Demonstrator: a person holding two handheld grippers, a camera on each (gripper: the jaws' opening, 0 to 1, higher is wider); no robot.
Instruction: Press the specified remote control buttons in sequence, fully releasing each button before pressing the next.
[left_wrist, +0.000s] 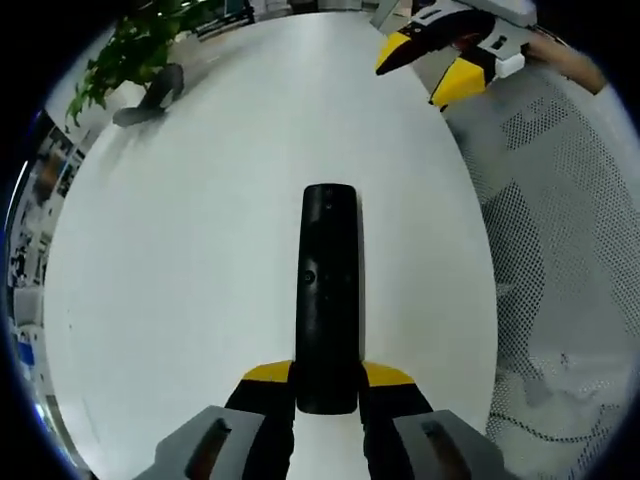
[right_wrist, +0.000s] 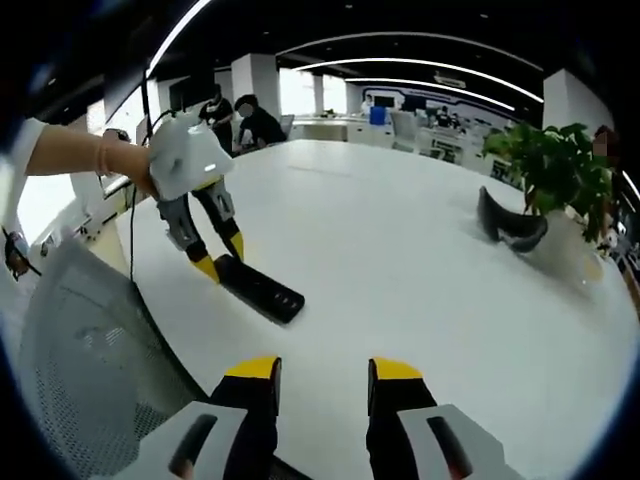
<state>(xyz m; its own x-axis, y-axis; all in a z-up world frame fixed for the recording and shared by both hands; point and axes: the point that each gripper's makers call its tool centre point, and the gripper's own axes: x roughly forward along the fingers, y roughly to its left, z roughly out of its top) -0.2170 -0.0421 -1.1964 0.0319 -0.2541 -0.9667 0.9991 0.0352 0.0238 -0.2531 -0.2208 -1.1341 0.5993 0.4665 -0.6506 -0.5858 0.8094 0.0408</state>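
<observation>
A long black remote control (left_wrist: 328, 290) lies flat on the white table (left_wrist: 200, 260), pointing away from me. My left gripper (left_wrist: 328, 385) is shut on its near end, one yellow-tipped jaw on each side. In the right gripper view the same remote (right_wrist: 262, 290) lies at centre left, with the left gripper (right_wrist: 222, 258) clamped on its far end and a hand holding that gripper. My right gripper (right_wrist: 325, 372) stands open over the table's near edge with nothing between its jaws, well short of the remote. It also shows at the upper right in the left gripper view as the right gripper (left_wrist: 430, 72).
A potted plant (right_wrist: 550, 170) and a dark curved object (right_wrist: 510, 228) stand at the table's far side; both show as the plant (left_wrist: 130, 50) and dark object (left_wrist: 150, 95). A grey mesh chair (left_wrist: 560, 250) stands beside the table edge. People sit in the background (right_wrist: 245, 115).
</observation>
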